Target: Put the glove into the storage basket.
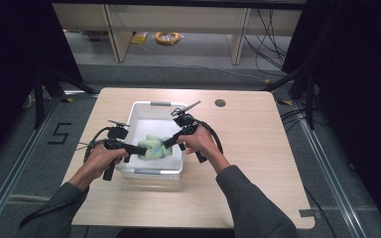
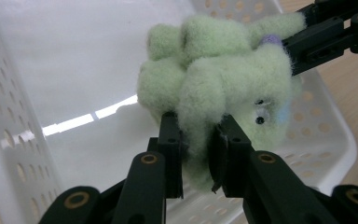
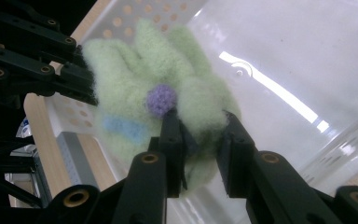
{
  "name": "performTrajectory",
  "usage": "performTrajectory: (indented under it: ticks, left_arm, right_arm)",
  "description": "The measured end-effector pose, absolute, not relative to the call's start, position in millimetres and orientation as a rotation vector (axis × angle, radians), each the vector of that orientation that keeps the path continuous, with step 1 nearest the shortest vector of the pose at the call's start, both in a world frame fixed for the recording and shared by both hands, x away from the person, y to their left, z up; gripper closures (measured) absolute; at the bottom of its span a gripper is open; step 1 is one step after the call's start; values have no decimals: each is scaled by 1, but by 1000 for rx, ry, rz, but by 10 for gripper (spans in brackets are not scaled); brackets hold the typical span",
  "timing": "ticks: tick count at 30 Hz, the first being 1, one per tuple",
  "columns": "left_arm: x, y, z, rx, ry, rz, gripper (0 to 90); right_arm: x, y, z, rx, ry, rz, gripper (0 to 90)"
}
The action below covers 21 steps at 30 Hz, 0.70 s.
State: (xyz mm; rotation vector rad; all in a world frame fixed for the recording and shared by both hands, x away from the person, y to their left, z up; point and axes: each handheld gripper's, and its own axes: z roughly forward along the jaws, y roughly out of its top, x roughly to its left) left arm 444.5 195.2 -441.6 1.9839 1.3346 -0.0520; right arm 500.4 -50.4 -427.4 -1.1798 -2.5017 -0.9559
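Your left gripper [image 1: 135, 149] and right gripper [image 1: 168, 143] each clamp a fold of the pale green plush toy [image 1: 153, 148], held between them inside the white perforated basket [image 1: 149, 172]. Both pairs of jaws press into the fleece from opposite sides. The basket rests on a light wooden table [image 1: 258, 163] with a round cable hole [image 1: 220, 103]. Beyond it lie grey floor [image 1: 198, 54], trailing cables [image 1: 268, 37] and a yellow coil [image 1: 167, 37].

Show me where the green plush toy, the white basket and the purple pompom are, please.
green plush toy [image 2: 219, 79], left gripper view, on its fluffy body.
white basket [image 1: 151, 173], high view, on its near rim.
purple pompom [image 3: 161, 100], right gripper view, on its round middle.
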Motion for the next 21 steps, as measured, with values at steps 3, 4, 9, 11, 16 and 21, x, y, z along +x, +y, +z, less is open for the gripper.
performTrajectory:
  ticks: [3,4,9,11,16,21]
  left_arm:
    - [444,195,-446,1999,1336,-47,735]
    - [443,195,-447,2035,1327,-33,733]
    - [442,192,-450,2065,1328,-15,706]
    - [441,191,-451,2077,1323,-6,700]
    - [442,192,-454,2112,1330,34,645]
    - [439,191,-450,2128,1322,86,576]
  right_arm:
    - [501,-48,-432,-1180,-2502,-944,745]
    - [501,-47,-433,-1182,-2505,-933,745]
    - [503,-44,-438,-1167,-2567,-880,745]
    - [503,-41,-440,-1178,-2577,-861,745]
    - [503,-36,-442,-1182,-2586,-831,744]
    - [506,-34,-446,-1177,-2607,-808,741]
